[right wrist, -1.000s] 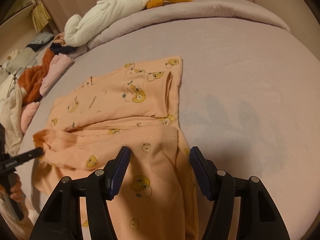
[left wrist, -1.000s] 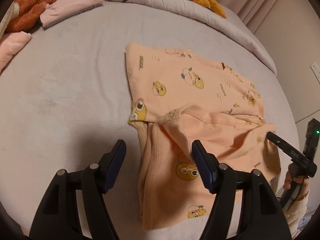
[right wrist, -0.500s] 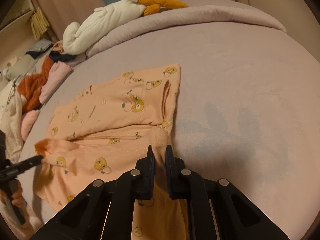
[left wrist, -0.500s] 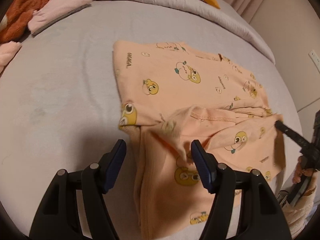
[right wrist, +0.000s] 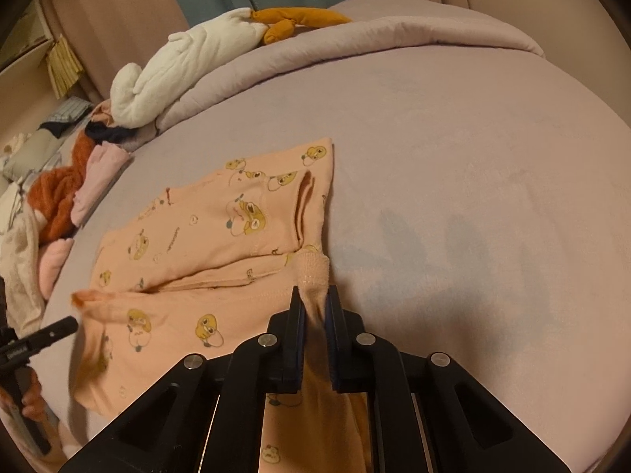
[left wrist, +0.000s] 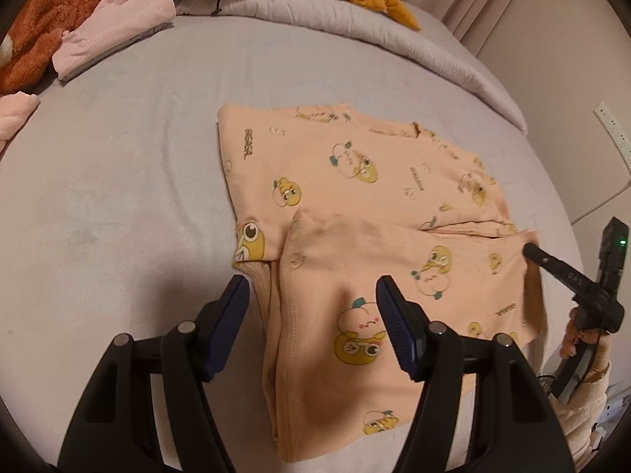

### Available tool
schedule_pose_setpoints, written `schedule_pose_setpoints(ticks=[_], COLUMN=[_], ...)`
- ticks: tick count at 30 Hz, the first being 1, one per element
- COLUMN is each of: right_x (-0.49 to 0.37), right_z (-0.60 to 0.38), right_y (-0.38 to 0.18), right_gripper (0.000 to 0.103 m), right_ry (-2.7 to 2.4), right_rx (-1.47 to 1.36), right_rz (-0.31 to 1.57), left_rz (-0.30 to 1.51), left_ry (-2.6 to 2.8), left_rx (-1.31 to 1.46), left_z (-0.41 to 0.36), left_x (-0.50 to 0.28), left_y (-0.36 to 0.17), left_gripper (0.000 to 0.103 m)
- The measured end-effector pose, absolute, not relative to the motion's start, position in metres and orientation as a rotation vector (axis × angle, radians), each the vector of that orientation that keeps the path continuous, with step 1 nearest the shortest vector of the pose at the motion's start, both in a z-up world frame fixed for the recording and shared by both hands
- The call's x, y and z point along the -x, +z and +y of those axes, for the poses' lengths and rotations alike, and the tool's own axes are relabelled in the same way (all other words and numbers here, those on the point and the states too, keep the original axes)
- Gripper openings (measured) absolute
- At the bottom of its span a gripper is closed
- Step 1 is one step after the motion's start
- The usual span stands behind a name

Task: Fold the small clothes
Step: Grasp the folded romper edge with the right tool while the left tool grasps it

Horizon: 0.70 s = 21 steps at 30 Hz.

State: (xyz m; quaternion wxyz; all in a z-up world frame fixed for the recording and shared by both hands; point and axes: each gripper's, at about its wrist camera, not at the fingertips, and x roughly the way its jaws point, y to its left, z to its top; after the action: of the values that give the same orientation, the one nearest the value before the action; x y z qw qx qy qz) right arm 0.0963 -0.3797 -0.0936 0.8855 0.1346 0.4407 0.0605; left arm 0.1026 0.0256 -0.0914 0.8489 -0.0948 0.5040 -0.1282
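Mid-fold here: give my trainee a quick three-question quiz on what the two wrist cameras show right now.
1. True or false: the right gripper is shut on the peach garment.
2. The left gripper has its jaws: A) open above the garment, B) shut on the pink top, C) out of view.
3. Fill in: the garment lies on a ____ bedspread.

Key: 1 true; 2 A; 3 lilac.

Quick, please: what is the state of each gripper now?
Left gripper: open, holding nothing, above the peach garment.
Right gripper: closed on the garment's edge.
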Motion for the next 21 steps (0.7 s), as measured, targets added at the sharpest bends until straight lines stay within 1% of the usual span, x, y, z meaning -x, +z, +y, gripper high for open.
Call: schedule_pose_setpoints(ticks=[2, 3, 6, 7, 9, 11, 14, 19, 21], right_x=[-0.096, -0.095, -0.093, -0.093, -0.092, -0.090, -0.087, -0.081, -0.077], right_z=[-0.381, -0.380, -0.379, -0.379, -0.378, -0.377, -0.375, -0.375, -0.374], right_y=[-0.094, -0.093, -0.092, -0.091, -0.090, -0.090, -0.089, -0.082, -0.077], right_gripper=[0.010, 0.010, 0.010, 0.010, 0.010, 0.010, 0.010, 0.010, 0.007], right_ry=[0.127, 0.128, 0.122, 0.123, 0.121, 0.114, 0.109, 0.118, 0.130], right_rx=[-0.280, -0.278, -0.273, -0.272, -0.271, -0.258, -0.246, -0.251, -0.245], right_rz=[0.916, 0.914, 0.910, 0.908, 0.905, 0.900, 0.897, 0.876, 0.864], left_rz=[1.070, 1.076, 1.093, 1.106, 1.113, 1.113, 1.107, 1.052, 1.024], left_ry=[-0.265, -0.266, -0.256, -0.249, -0.229, -0.211, -0.186, -0.175, -0.179], left_rx=[0.185, 0.181, 0.189, 0.192, 0.188, 0.187, 0.206, 0.182, 0.180], left_z=[0.021, 0.019, 0.018, 0.016, 0.016, 0.016, 0.019, 0.015, 0.013], left_x=[-0.109, -0.112, -0.124, -0.127, -0.131, -0.130, -0.127, -0.114, -0.109], left_y=[-0.097, -0.100, -0.109, -0.113, -0.116, -0.115, -0.110, -0.090, -0.079], left_gripper=[0.057, 0.055, 0.041, 0.031, 0.025, 0.009, 0.005, 0.004, 0.004])
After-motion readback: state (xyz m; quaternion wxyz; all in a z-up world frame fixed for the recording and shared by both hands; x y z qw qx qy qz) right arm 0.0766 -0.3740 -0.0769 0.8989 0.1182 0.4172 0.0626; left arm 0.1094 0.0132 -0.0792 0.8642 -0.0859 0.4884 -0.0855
